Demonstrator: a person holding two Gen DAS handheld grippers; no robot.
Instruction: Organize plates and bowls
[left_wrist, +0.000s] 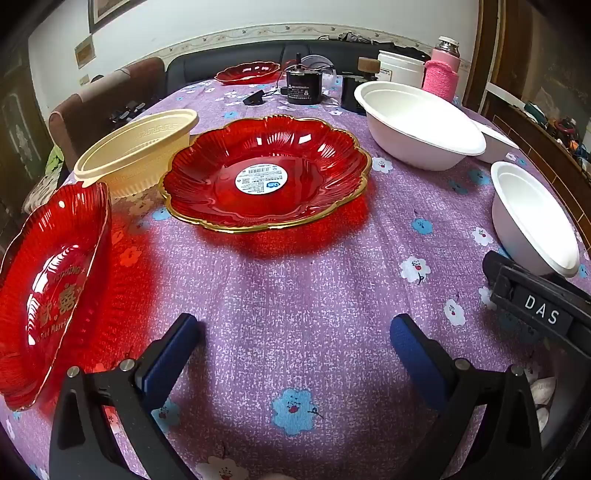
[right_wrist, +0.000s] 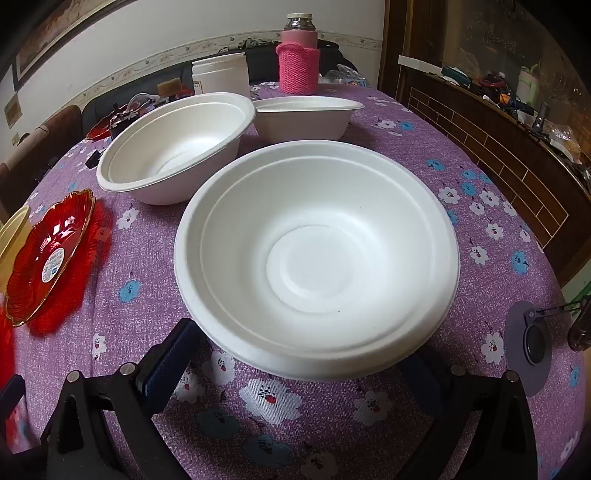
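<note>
Both hand-held grippers gape wide: left hand-held gripper (left_wrist: 295, 332) faces the red plate (left_wrist: 266, 173), right hand-held gripper (right_wrist: 299, 347) straddles the near white bowl (right_wrist: 317, 254) on the bench (right_wrist: 498, 206).

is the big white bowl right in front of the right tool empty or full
Empty. The white bowl sits upright, its bare inside visible down to the round base.
</note>
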